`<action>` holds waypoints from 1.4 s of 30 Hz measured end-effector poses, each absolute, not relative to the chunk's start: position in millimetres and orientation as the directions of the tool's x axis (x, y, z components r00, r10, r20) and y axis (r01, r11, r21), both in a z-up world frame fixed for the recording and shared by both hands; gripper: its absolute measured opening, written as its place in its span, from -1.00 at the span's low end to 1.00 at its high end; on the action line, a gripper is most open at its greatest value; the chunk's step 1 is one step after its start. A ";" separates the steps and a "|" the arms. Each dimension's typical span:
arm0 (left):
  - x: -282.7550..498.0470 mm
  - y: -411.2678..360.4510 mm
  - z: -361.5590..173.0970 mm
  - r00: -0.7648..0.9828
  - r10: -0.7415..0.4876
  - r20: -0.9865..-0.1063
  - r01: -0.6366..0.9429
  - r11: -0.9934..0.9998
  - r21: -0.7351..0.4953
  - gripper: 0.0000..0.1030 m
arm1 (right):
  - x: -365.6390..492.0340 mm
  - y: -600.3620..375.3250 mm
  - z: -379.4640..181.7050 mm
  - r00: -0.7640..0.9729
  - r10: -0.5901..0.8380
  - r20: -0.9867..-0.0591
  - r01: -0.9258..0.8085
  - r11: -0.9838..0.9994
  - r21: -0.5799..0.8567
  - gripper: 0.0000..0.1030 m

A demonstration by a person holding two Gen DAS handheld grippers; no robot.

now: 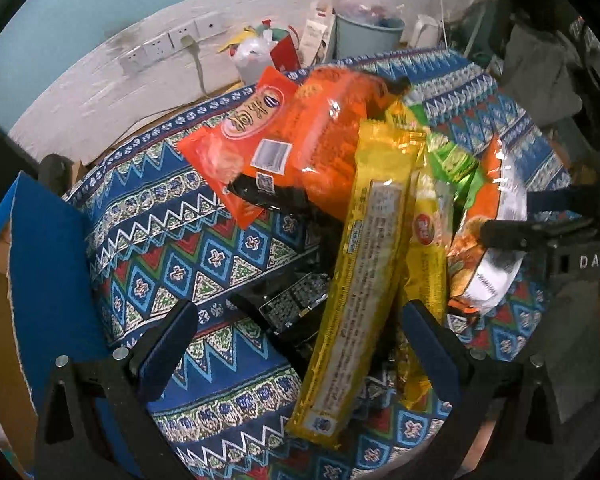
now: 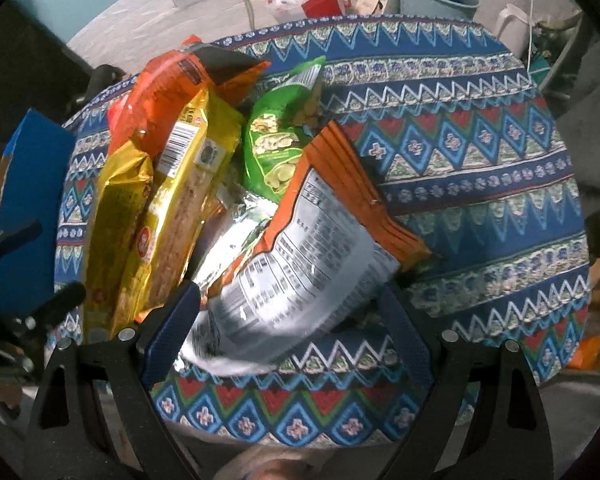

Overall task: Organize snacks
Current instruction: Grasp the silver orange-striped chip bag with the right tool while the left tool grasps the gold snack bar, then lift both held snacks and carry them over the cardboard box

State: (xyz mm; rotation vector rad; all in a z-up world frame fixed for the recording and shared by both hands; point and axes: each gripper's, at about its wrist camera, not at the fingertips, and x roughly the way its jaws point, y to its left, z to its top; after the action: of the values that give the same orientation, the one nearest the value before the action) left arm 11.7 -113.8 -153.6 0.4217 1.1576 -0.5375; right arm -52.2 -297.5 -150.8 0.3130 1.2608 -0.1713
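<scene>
At frame centre, both tongs gape unladen; right tongs [image 2: 290, 320] straddle the orange-and-silver bag [image 2: 300, 248]: light, crinkly, slippery; grip its crimped edge.

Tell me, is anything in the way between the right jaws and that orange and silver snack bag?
Nothing visible is. The right gripper is open, and the orange and silver snack bag already lies between its jaws, on top of the pile. The yellow packets sit off to its left, beside it, not in front.

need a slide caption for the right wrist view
Open right gripper straddles an orange-and-silver snack bag in a snack pile on the patterned tablecloth.
</scene>
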 end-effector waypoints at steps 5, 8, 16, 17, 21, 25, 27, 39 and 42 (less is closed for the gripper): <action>16.6 -120.4 -165.9 0.288 -0.173 -0.942 0.600 0.799 0.037 0.98 | -42.3 -298.3 -164.8 0.288 0.054 -0.956 0.316 0.937 0.148 0.73; 17.5 -125.5 -174.1 0.260 -0.175 -0.950 0.612 0.791 0.021 0.71 | -38.7 -293.4 -163.8 0.301 0.044 -0.953 0.282 0.950 0.133 0.59; 9.7 -140.9 -187.7 0.225 -0.154 -0.962 0.651 0.758 0.031 -0.34 | -30.3 -286.4 -163.2 0.336 0.050 -0.940 0.209 0.970 0.126 -0.02; 8.3 -141.9 -187.2 0.229 -0.150 -0.962 0.656 0.754 0.039 -0.34 | -29.6 -285.3 -162.3 0.341 0.043 -0.939 0.204 0.972 0.118 -0.12; 10.1 -139.5 -184.7 0.231 -0.153 -0.961 0.643 0.765 0.032 -0.36 | -28.6 -280.6 -154.5 0.365 0.011 -0.931 0.173 0.982 0.079 -0.28; 11.2 -130.6 -180.0 0.241 -0.160 -0.957 0.621 0.783 0.026 -0.36 | -35.9 -276.8 -141.2 0.393 -0.037 -0.919 0.134 0.991 0.017 -0.31; 10.4 -127.8 -176.0 0.256 -0.159 -0.954 0.610 0.792 0.031 -0.36 | -37.5 -272.2 -136.6 0.408 -0.058 -0.911 0.119 0.993 -0.010 -0.31; 2.5 -101.7 -136.4 0.387 -0.154 -0.909 0.541 0.836 0.089 -0.36 | -40.3 -256.8 -94.2 0.527 -0.129 -0.840 0.082 0.991 -0.101 -0.31; 0.7 -92.4 -124.9 0.405 -0.159 -0.900 0.521 0.849 0.085 -0.36 | -37.5 -252.2 -84.7 0.555 -0.143 -0.819 0.072 0.990 -0.124 -0.31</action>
State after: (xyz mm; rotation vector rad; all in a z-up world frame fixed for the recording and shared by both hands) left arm 0.7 -92.4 -124.9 0.3830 1.0745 -0.4426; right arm -37.5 -252.2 -84.7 -0.0787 0.9744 -0.1274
